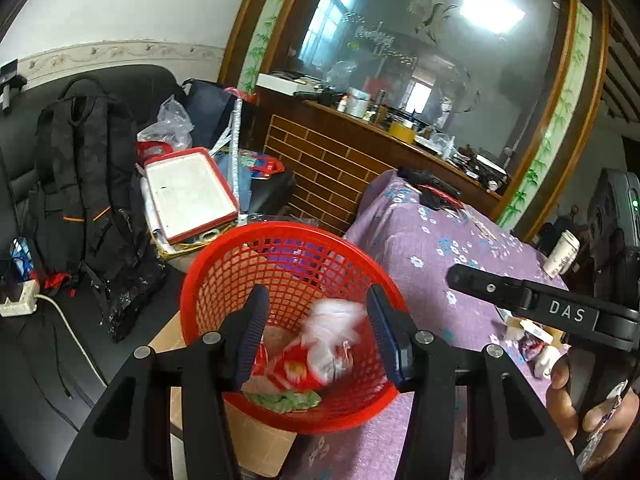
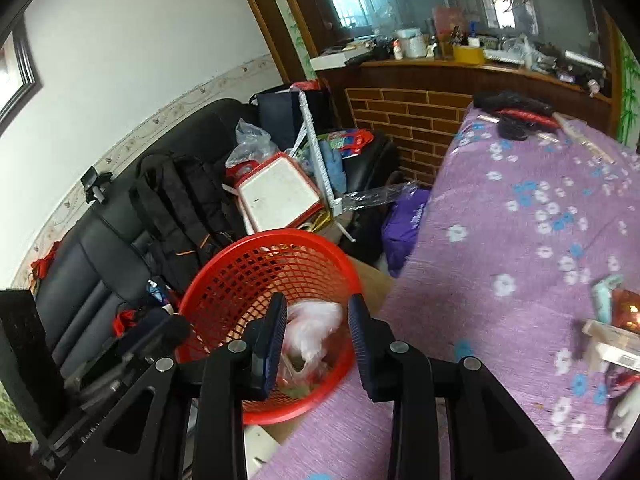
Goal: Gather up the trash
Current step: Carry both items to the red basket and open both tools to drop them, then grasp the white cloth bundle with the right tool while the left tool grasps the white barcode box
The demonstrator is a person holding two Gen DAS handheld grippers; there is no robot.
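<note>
Hovering both grippers over the red mesh basket point(image 1: 288, 320) beside the table puts your drops inside: the left gripper point(image 1: 316, 332) has its jaws apart, empty, and the blurred white plastic wrapper point(image 1: 336, 332) lies among the wrappers in the basket. Your right gripper point(image 2: 316, 340) is parted and empty too. More scraps point(image 2: 612, 344) wait on the purple floral tablecloth point(image 2: 520, 240); the sofa's black backpack point(image 1: 84, 184) crowds the basket's far side.

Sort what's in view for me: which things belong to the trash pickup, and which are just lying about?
Job:
- red plastic mesh basket
- white plastic bag, blurred, inside it
- wrappers on the purple floral tablecloth

Lying about:
- black backpack
- red-rimmed white tray
- white paper cup
</note>
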